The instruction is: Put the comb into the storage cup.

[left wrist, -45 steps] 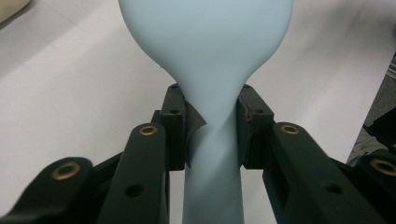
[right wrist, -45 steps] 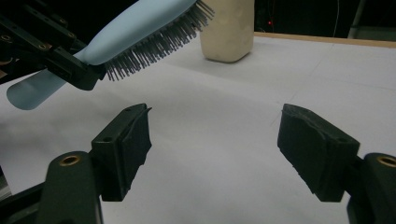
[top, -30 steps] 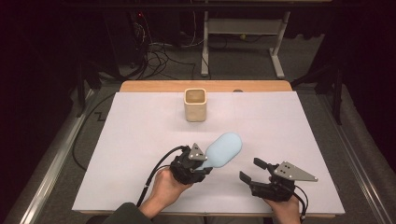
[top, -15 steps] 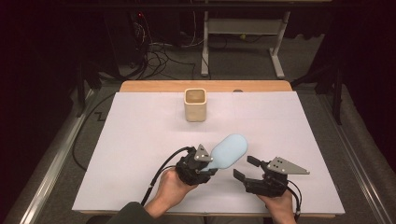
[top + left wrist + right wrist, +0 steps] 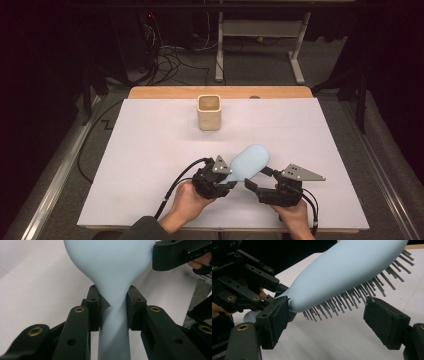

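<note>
Right gripper (image 5: 256, 181) has closed in on the pale-blue plastic hairbrush (image 5: 248, 163), jaws just opening, unclamped; left gripper (image 5: 226, 173) clamps its handle. No legible markings.

Wooden table (image 5: 170, 92), white sheet (image 5: 150, 150) covering its top, beige square cup (image 5: 209, 112) standing on the sheet

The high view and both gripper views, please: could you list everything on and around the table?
Hairbrush: one, pale blue, dark bristles, held above the near table, neck clamped in the left gripper.
Cup: one, beige, square, far centre.
Table: one, white sheet, wooden far edge.
Cables: several, dark, floor behind.
Left gripper: one, black, shut on the hairbrush.
Right gripper: one, black, jaws just opening, astride the head, pads not pressing.
</note>
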`<state>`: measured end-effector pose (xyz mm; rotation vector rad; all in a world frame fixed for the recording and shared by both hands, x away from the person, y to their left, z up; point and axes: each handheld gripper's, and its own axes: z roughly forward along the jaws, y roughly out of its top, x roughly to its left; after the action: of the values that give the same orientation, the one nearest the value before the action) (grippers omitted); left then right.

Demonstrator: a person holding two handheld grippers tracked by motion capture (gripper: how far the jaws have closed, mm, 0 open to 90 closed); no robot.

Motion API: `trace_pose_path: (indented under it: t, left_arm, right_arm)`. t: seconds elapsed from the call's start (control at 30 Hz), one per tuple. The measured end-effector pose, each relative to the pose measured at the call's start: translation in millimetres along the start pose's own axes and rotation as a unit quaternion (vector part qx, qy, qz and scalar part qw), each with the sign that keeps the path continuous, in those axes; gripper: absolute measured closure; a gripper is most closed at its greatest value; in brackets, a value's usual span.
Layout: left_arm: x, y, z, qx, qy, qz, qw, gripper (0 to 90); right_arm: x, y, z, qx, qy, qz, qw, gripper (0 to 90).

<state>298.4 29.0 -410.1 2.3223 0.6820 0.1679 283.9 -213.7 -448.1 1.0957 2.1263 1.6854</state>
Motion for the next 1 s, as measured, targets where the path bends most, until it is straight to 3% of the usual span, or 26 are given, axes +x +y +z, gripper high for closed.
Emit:
trace_pose_path:
  t: [0.4,1.0]
  left_arm:
    - [-2.7,2.4,2.3,-0.002,0.0,0.003,1.0,69.0]
    - [-5.1,4.1,4.8,-0.009,0.002,0.006,0.9999,69.1]
  right_arm:
    - [-0.6,5.0,9.1,-0.006,0.011,0.02,0.9997,18.8]
    - [1.1,11.0,25.2,-0.007,0.01,0.026,0.9996,16.1]
